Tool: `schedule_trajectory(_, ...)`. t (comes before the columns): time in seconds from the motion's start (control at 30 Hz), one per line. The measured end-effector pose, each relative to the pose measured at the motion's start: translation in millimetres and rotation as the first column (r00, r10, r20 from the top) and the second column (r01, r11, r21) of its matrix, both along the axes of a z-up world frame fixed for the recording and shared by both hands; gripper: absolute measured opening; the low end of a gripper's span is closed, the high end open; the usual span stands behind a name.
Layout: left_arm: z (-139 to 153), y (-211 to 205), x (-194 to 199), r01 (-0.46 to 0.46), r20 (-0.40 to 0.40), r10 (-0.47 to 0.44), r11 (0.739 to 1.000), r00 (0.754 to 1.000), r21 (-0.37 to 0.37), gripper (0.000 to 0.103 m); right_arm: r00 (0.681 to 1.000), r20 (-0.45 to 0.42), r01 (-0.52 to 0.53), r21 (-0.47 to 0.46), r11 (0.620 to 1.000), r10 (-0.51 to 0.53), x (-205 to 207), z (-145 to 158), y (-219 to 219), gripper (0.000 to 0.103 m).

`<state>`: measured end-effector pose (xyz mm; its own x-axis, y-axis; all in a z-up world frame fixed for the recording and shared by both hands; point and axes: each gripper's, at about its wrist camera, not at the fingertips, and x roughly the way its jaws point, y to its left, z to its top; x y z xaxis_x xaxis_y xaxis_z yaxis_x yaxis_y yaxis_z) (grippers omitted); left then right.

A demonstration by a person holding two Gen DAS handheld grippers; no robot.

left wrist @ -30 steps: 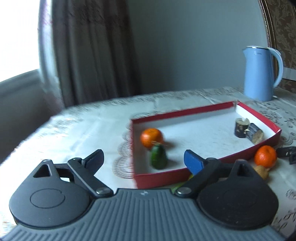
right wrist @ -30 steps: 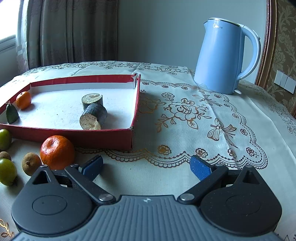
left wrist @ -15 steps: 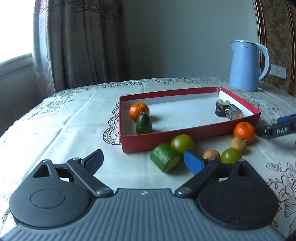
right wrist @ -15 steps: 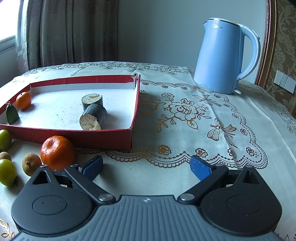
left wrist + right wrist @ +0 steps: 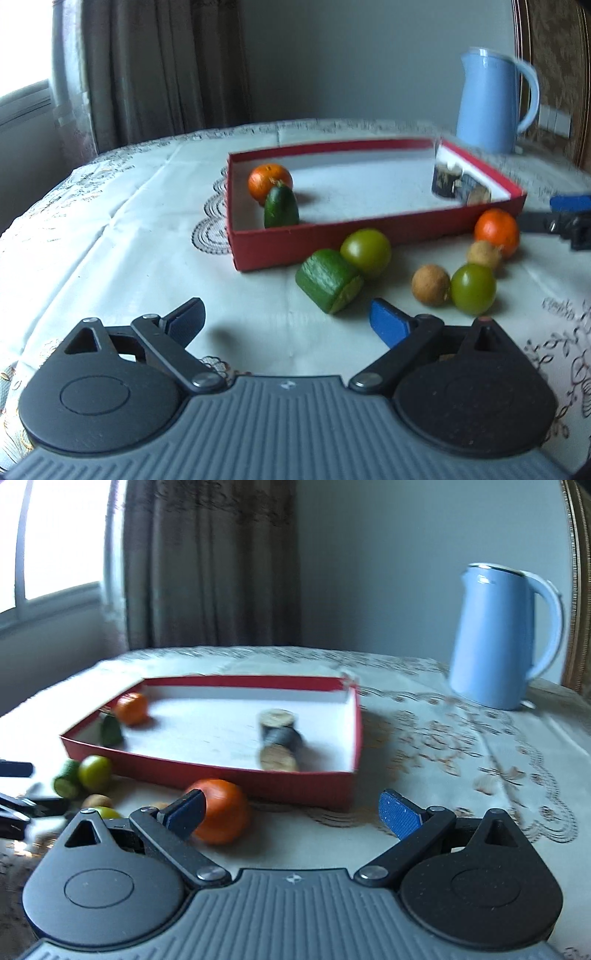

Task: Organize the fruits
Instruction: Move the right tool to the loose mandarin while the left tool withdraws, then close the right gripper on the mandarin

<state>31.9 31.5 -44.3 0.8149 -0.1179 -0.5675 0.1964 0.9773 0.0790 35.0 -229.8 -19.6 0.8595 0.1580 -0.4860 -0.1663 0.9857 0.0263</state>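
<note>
A red box (image 5: 369, 236) (image 5: 221, 773) holds an orange (image 5: 269, 180), a dark green cucumber piece (image 5: 280, 207) and two dark cut stalk pieces (image 5: 460, 181) (image 5: 279, 740). In front of it on the cloth lie a cut cucumber piece (image 5: 328, 280), two green round fruits (image 5: 365, 252) (image 5: 473, 288), two small brown fruits (image 5: 431, 285) (image 5: 483, 254) and an orange (image 5: 496, 228) (image 5: 221, 810). My left gripper (image 5: 288, 319) is open, a little short of the cucumber piece. My right gripper (image 5: 291, 810) is open, its left finger just in front of the loose orange.
A light blue kettle (image 5: 493, 99) (image 5: 502, 635) stands behind the box at the right. A lace-patterned tablecloth (image 5: 110, 229) covers the table. Brown curtains (image 5: 207, 561) and a window are at the back left. The right gripper's fingers (image 5: 569, 218) show at the right edge of the left wrist view.
My left gripper has pulled back and down from the box, bringing the loose fruits into view ahead of it. My right gripper has risen and swung left toward the loose orange. Both stay open.
</note>
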Motion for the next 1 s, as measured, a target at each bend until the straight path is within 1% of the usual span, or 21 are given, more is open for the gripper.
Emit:
schedule_trajectory(0.17, -1.6, 2.1, 1.3, 0.004, -0.014, -0.004, 1.0, 1.0, -0.013, 0.103, 0.999, -0.002, -0.043, 0.013, 0.999, 0.043, -0.9, 2.4, 14.3, 0.101)
schedule_trajectory(0.3, -2.0, 3.8, 2.6, 0.0, -0.026, -0.001, 1.0, 1.0, -0.023, 0.103, 0.998, -0.028, -0.049, 0.007, 0.999, 0.049, 5.7, -0.5, 24.7, 0.1)
schedule_trajectory(0.37, -2.1, 4.7, 3.3, 0.0, -0.03, -0.001, 1.0, 1.0, -0.03, 0.103, 0.998, -0.032, -0.048, 0.024, 0.999, 0.049, 7.6, -0.6, 25.3, 0.096)
schedule_trajectory(0.47, -2.2, 5.9, 3.9, 0.0, -0.035, -0.001, 0.999, 0.999, -0.037, 0.103, 0.997, -0.067, -0.035, 0.09, 0.995, 0.041, 15.4, -1.3, 22.6, 0.089)
schedule_trajectory(0.53, -2.2, 6.0, 4.4, 0.0, -0.037, -0.001, 0.999, 0.999, -0.038, 0.103, 0.995, -0.09, -0.022, 0.097, 0.995, 0.031, 20.5, -3.5, 23.7, 0.08)
schedule_trajectory(0.6, -2.2, 6.2, 4.4, 0.0, -0.037, -0.001, 0.999, 0.999, -0.039, 0.103, 0.995, -0.092, -0.015, 0.093, 0.996, 0.024, 21.1, -4.0, 24.5, 0.079)
schedule_trajectory(0.63, -2.3, 6.3, 4.5, 0.0, -0.038, -0.001, 0.999, 0.999, -0.04, 0.103, 0.996, -0.09, -0.016, 0.088, 0.996, 0.024, 20.8, -3.8, 25.4, 0.077)
schedule_trajectory(0.73, -2.8, 6.7, 5.4, 0.0, -0.043, -0.002, 0.999, 0.999, -0.048, 0.103, 0.994, -0.104, -0.01, 0.094, 0.996, 0.02, 21.8, -3.2, 27.6, 0.076)
schedule_trajectory(0.87, -2.9, 8.0, 5.6, -0.001, -0.046, -0.002, 0.999, 0.999, -0.054, 0.103, 0.987, -0.164, 0.029, 0.164, 0.986, -0.002, 27.8, -2.7, 27.2, 0.075)
schedule_trajectory(0.9, -3.0, 8.2, 5.6, -0.001, -0.047, -0.002, 0.998, 0.999, -0.056, 0.103, 0.985, -0.172, 0.034, 0.181, 0.983, -0.003, 28.3, -3.0, 26.4, 0.068)
schedule_trajectory(0.93, -3.0, 8.3, 5.7, -0.001, -0.047, -0.002, 0.998, 0.999, -0.056, 0.103, 0.984, -0.178, 0.036, 0.196, 0.98, -0.001, 28.3, -2.9, 25.3, 0.058)
schedule_trajectory(1.0, -3.1, 8.2, 5.8, -0.001, -0.047, -0.002, 0.998, 0.999, -0.056, 0.103, 0.98, -0.2, 0.036, 0.242, 0.969, 0.014, 29.2, -2.3, 21.5, 0.048)
